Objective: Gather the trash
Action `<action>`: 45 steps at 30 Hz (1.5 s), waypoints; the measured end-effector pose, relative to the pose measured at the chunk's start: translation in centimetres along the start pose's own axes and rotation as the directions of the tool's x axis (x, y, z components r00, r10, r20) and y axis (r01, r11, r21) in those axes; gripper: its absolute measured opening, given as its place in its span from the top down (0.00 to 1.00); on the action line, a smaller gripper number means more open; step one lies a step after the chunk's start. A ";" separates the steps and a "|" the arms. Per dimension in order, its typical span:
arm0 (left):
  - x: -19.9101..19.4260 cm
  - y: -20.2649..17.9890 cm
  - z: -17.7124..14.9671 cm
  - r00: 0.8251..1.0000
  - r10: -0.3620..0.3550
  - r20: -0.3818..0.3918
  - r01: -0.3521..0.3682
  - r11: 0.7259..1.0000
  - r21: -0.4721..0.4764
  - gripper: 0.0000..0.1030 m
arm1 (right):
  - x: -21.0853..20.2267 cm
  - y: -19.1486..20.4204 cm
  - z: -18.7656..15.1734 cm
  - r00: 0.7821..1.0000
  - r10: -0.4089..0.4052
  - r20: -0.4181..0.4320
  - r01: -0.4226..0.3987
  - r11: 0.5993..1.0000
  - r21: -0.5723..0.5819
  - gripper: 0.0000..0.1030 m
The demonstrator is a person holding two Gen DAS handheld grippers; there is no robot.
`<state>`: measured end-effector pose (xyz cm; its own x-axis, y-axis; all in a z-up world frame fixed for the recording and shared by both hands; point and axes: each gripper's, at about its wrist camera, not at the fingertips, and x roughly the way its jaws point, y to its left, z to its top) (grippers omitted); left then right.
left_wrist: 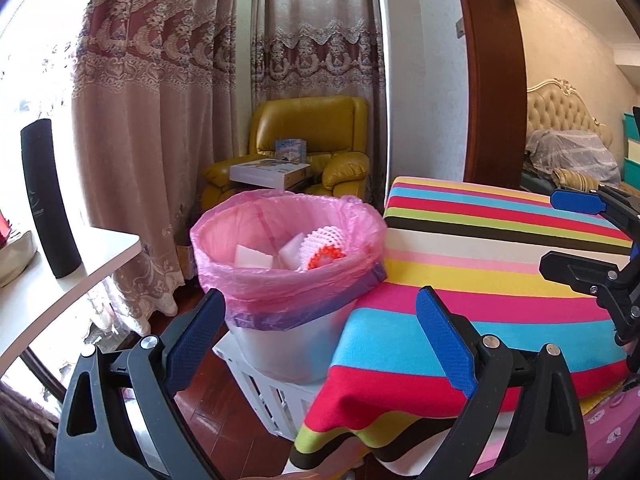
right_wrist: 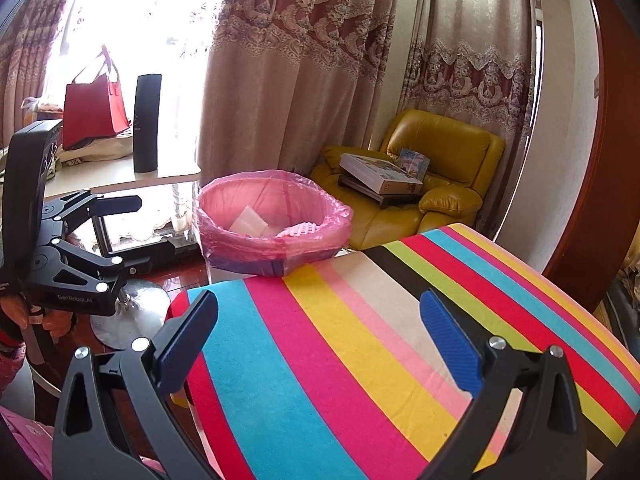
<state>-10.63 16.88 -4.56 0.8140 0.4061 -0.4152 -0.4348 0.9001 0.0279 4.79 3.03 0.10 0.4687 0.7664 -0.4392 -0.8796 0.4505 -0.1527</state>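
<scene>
Both the left tongs and the right tongs hang spread and empty over the striped tabletop; no loose trash shows on it; what is collected lies in the pink-lined bin just beside it: white foam pieces and a foam fruit net; all likely featherlight and squashy; pinch gently at an edge.
</scene>
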 end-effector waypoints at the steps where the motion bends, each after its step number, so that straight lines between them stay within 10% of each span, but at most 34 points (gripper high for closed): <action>1: 0.0 0.1 -0.1 1.000 0.002 -0.002 -0.002 1.000 -0.001 0.13 | 0.1 0.1 0.1 1.000 0.002 -0.003 -0.002 1.000 -0.003 0.05; 45: -0.2 1.3 -0.7 1.000 0.009 0.008 -0.009 1.000 -0.020 0.13 | -0.1 0.6 -1.3 0.998 -0.016 0.067 0.018 0.999 -0.027 0.05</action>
<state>-11.61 17.83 -5.08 0.8129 0.4156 -0.4081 -0.4497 0.8931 0.0139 4.12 2.62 -1.13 0.4869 0.7882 -0.3763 -0.8731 0.4513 -0.1844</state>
